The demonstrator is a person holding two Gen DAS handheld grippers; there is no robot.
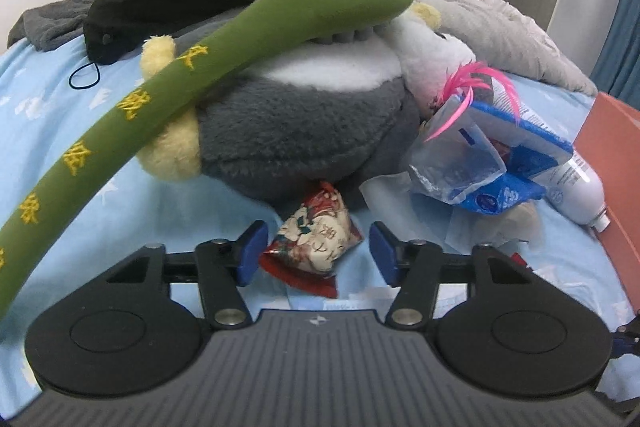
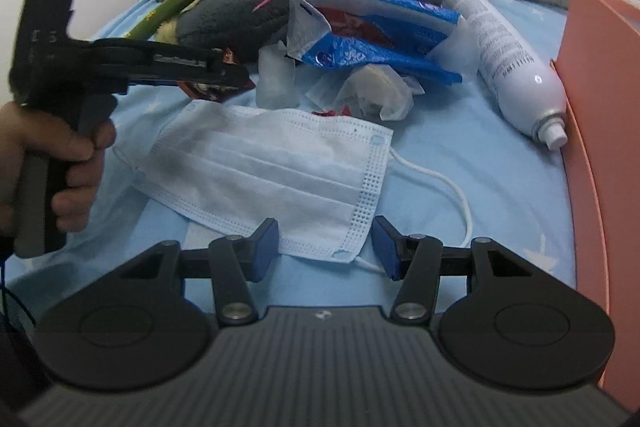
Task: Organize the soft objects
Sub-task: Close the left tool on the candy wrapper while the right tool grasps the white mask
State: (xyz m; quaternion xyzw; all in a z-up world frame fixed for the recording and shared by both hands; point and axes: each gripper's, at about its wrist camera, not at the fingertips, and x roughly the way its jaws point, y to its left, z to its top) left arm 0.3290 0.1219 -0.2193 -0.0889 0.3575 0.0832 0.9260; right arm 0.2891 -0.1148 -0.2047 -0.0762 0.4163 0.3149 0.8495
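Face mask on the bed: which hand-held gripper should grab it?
Right. The right hand-held gripper is open, with the face mask corner between its fingers; the left hand-held gripper faces a small patterned pouch.

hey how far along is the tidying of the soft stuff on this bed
Nothing looks sorted yet. The grey and white plush toy, the long green plush stick and the pale blue face mask all lie loose on the light blue bedsheet. In hand: the left gripper is open around a small printed fabric pouch, apparently not yet clamped. The right gripper is open at the mask's edge. Everything remains to be gathered.
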